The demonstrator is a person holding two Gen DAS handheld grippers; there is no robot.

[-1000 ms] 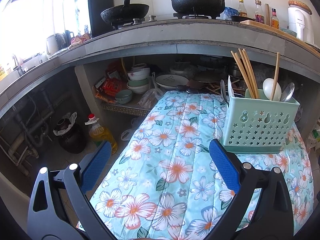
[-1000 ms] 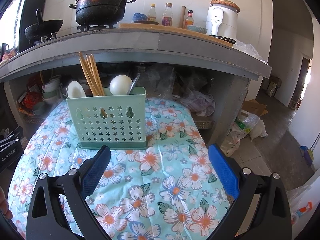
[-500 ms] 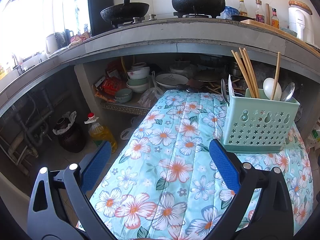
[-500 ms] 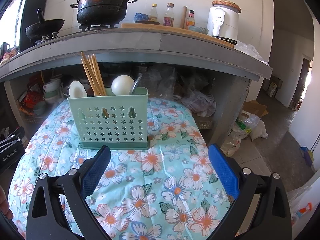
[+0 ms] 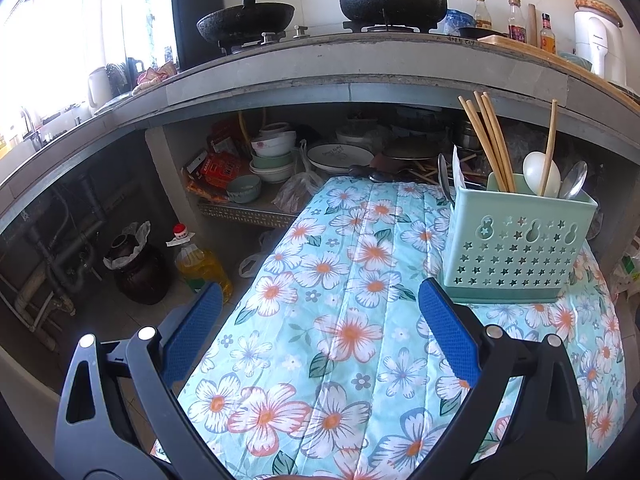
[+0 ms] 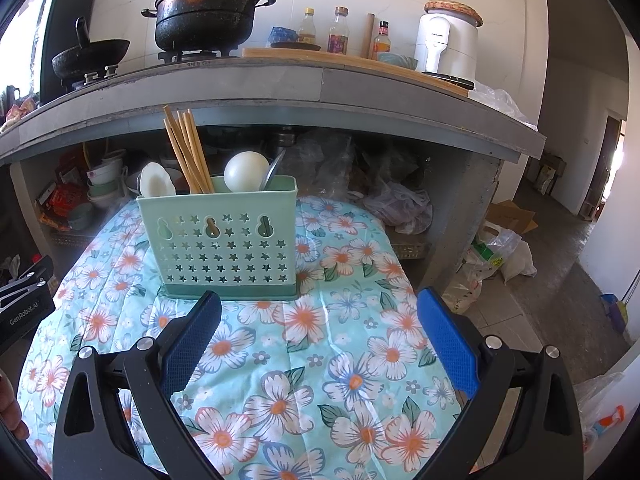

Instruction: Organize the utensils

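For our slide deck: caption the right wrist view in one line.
Open right gripper faces a green utensil caddy holding chopsticks and spoons on a floral cloth.

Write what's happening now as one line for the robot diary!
left gripper: open, empty | right gripper: open, empty | utensil caddy: upright on floral cloth | chopsticks: in caddy

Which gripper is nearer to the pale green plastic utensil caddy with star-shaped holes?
Right. The right gripper faces the pale green plastic utensil caddy nearly head-on, fingers just short of its base. The left gripper is off to the caddy's left, pointing past it over the floral cloth.
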